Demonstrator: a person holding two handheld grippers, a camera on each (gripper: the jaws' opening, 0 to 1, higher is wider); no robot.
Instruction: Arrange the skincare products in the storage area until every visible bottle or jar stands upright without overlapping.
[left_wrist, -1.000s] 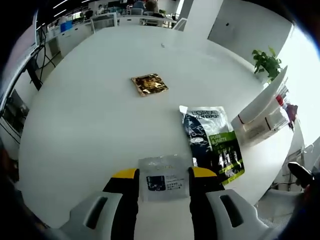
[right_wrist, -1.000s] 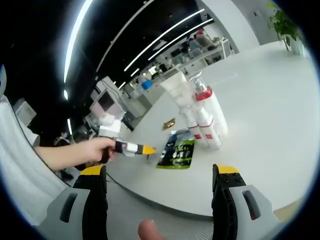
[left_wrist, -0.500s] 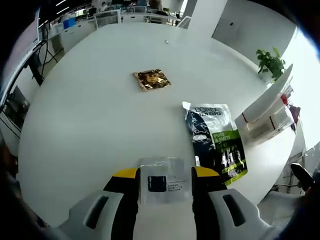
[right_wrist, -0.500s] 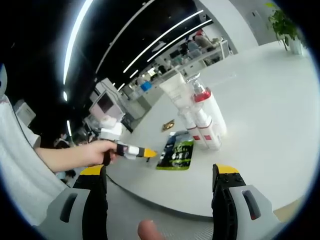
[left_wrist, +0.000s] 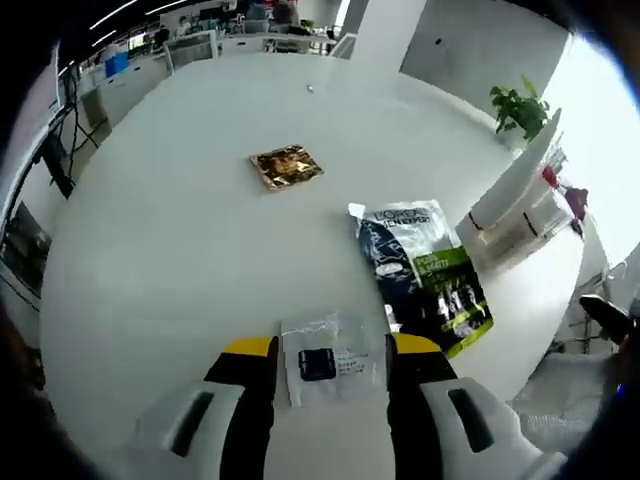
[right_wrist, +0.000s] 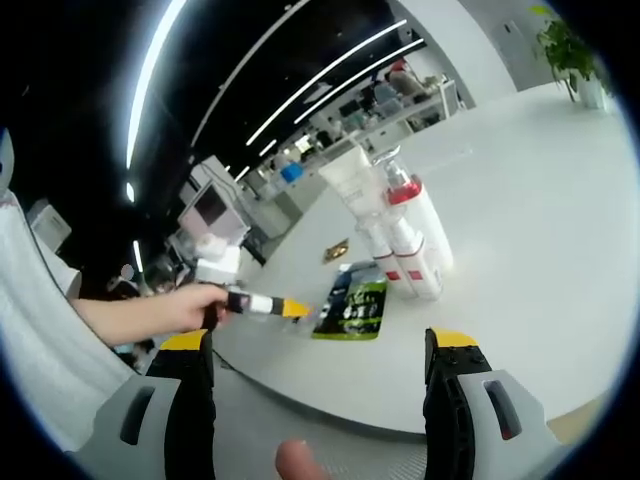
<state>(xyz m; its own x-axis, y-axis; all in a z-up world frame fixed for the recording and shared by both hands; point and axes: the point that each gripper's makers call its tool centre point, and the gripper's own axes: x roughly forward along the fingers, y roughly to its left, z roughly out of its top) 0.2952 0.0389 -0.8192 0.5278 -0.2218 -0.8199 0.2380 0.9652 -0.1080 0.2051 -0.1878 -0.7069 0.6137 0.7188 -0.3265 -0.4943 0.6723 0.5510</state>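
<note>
Left gripper sits at the near edge of the white table, jaws set to either side of a small clear sachet with a dark label; whether the pads actually pinch it or only flank it, I cannot tell from this angle. Farther in toward the table's middle lies a gold foil packet, flat and well apart from the rest. To the right of the sachet, just beside it, a dark-and-green pouch lies flat near the right edge. Beyond that, at the right edge, the group of white tubes and bottles with red caps stands close together; in the right gripper view they look upright, though some may lean on each other. Right gripper hangs off the table's edge with its jaws wide apart, holding nothing. Judgement: the step in hand is setting the sachet down clear of the pouch. To do it well, keep it low, place it on bare table left of the pouch so no edges overlap, release only once it rests flat, then back out straight so the jaws don't drag it.
</note>
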